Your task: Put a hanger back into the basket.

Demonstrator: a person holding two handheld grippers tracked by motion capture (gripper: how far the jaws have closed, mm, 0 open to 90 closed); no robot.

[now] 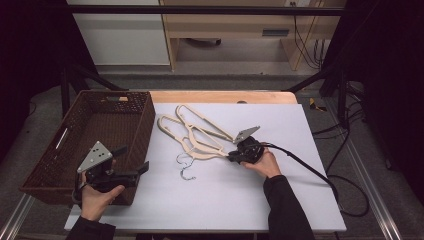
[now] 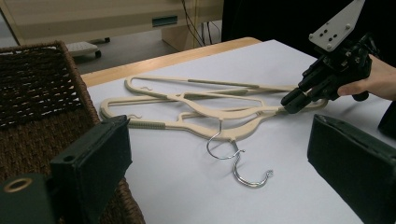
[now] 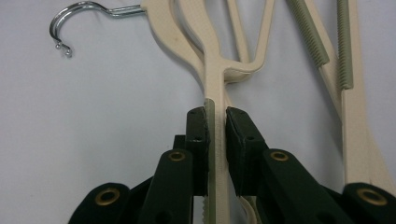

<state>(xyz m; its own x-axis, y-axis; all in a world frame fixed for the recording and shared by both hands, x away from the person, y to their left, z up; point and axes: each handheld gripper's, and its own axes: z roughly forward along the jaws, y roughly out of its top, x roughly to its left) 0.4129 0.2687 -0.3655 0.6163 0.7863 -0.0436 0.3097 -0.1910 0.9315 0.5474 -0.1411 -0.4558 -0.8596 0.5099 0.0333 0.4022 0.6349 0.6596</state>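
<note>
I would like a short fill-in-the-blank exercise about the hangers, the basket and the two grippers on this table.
1. The right gripper is shut on the arm of a cream ____.
2. The left gripper, with nothing between its jaws, is ____.
3. The woven basket stands at the table's ____ side in the high view.
4. The hangers' hooks are made of ____.

Missing words: hanger; open; left; metal

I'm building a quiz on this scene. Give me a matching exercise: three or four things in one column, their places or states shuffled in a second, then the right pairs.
Things:
1. right gripper
2. left gripper
3. wicker basket
4. metal hooks

States or places:
A. at the table's left edge
B. open, nothing between the jaws
C. lying on the white sheet
D. shut on a cream hanger arm

Pairs: 1-D, 2-B, 3-A, 4-C
</note>
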